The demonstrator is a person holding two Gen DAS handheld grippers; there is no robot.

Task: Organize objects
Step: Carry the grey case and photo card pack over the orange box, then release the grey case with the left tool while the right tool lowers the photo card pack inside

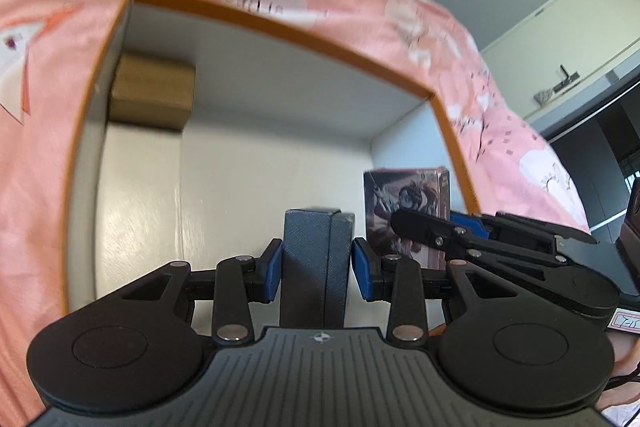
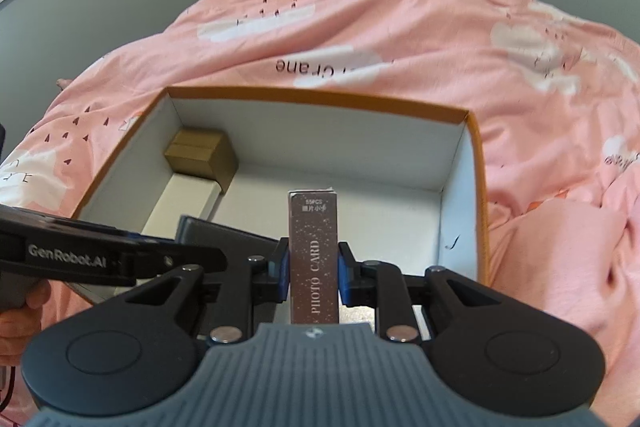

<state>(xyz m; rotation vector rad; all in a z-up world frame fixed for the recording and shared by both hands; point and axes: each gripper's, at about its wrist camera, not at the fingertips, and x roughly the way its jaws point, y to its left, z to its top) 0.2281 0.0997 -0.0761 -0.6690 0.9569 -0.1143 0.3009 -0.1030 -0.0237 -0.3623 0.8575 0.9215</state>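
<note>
Here, above an orange-rimmed white box [image 2: 474, 131] on a pink quilt [image 2: 400, 27], the left gripper [image 1: 318, 263] grasps a dark blue, textured case [image 1: 316, 259], upright between its pads. The right gripper [image 2: 313, 277] clamps a brown, speckled "PHOTO CARD" pack [image 2: 314, 255]. A cardboard carton [image 2: 202, 155] sits in the box's far left corner.
</note>
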